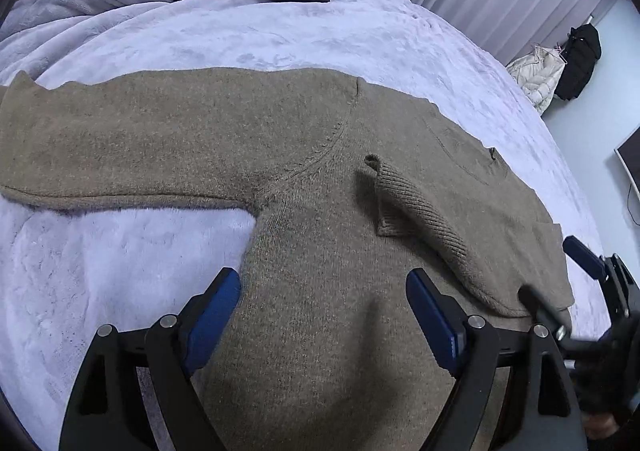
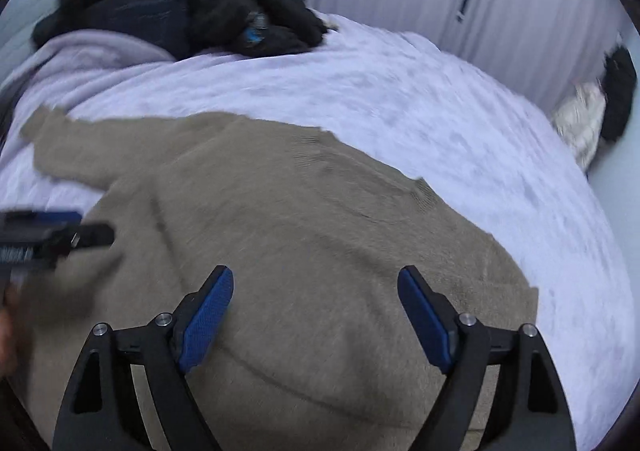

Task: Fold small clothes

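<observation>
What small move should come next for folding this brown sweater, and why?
Probably take the left tool to the outstretched sleeve and fold it over the body: the other sleeve already lies across the sweater, and both tools stand open, holding nothing.

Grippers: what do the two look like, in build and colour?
Both the left gripper and right gripper look alike: black angular frames with triangular cut-outs, silver round pivot pins, and two fingers faced with blue textured pads. No cables or sleeves show.
</observation>
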{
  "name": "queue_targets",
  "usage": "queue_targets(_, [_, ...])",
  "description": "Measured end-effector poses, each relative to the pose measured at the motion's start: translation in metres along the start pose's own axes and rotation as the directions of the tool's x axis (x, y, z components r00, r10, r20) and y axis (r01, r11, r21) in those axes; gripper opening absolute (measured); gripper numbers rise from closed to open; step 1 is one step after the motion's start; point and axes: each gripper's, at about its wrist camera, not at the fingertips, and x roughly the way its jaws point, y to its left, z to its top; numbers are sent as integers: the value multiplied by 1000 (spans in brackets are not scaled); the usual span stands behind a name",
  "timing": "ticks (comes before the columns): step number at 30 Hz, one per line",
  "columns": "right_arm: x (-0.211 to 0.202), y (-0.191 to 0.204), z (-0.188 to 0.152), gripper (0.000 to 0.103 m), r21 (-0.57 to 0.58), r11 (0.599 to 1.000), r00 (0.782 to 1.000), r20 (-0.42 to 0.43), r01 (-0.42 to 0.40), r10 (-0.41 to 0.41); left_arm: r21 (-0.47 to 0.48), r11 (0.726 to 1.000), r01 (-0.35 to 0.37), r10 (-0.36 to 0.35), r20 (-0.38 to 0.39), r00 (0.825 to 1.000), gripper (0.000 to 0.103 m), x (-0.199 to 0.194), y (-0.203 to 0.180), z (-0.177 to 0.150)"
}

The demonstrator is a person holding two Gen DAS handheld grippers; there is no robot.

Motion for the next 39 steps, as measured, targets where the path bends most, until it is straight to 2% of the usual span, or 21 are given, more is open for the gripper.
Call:
queue_targets(2, [-2,37,-16,87,-214,970,993,18,114,-113,-14,1000,13,-13,-7,1000,86,2,3,-1])
queue_targets(4, [20,64,-26,83,-388,884,962,28,261,-272,-24,1000,16,-16,-13,1000,86,3,4,-1])
queue_targets(5, [31,71,-27,77,-426,858,953,30,286,-302,-25,999,20,-20,-16,1000,86,1,4,-2])
queue_targets(7, [40,71,-12,38,-371,898,964,-22,238,-265,-25,999,37,-38,-15,999,86,-5,4,-4])
queue_targets(8, [35,64,-1,35,-288,935,974,-34,206,-225,-28,998,49,-49,-13,999,86,-8,5,-6])
queue_targets(9, [21,52,11,36,-165,976,989,1,144,-146,-37,997,63,-64,-14,998,86,-10,5,-8])
queue_targets(10, [7,41,17,44,-71,994,995,54,88,-84,-43,996,79,-80,-21,997,86,-10,5,-10])
queue_targets(11, [-6,33,22,52,-6,998,993,102,63,-62,-47,995,93,-94,-32,995,86,-8,3,-11])
queue_targets(12, [-14,29,25,69,15,997,989,127,77,-78,-50,994,93,-95,-39,995,88,-6,0,-12])
queue_targets(13, [-16,28,27,72,4,996,987,132,95,-94,-50,994,95,-98,-47,994,103,-3,-6,-13])
queue_targets(14, [-14,29,28,72,-17,994,986,127,111,-108,-43,992,119,-121,-49,991,103,0,-14,-14])
queue_targets(16, [-7,29,26,72,-54,991,989,84,123,-119,-14,996,91,-92,-55,994,103,2,-27,-13])
queue_targets(20, [-15,21,9,72,-124,991,998,17,-52,55,-20,994,107,-108,-17,994,103,-8,-22,-10])
queue_targets(24, [9,50,-19,72,-340,940,999,-38,23,-38,-101,983,155,-158,-25,987,103,-8,-3,-1])
queue_targets(26, [33,60,-22,57,-363,932,997,-61,25,-51,-100,980,175,-179,-30,983,103,-10,-3,0])
queue_targets(27, [41,57,-17,28,-314,949,996,-87,-41,14,-88,978,189,-192,-28,981,103,-13,-5,1])
queue_targets(28, [45,49,-11,17,-232,966,990,-111,-114,90,-74,976,204,-206,-24,978,103,-15,-7,1])
queue_targets(32, [34,6,3,10,10,971,971,-22,-238,238,-28,956,292,-293,-54,955,103,-8,-26,13])
queue_targets(35, [32,-12,0,10,88,951,955,5,-297,298,-27,958,287,-288,-111,951,103,21,-42,26])
queue_targets(37, [31,-18,-1,10,117,934,941,21,-337,337,-68,951,301,-308,-167,936,103,45,-48,32])
queue_targets(39, [31,-15,0,10,120,925,933,27,-360,360,-96,948,305,-317,-164,934,103,56,-51,36])
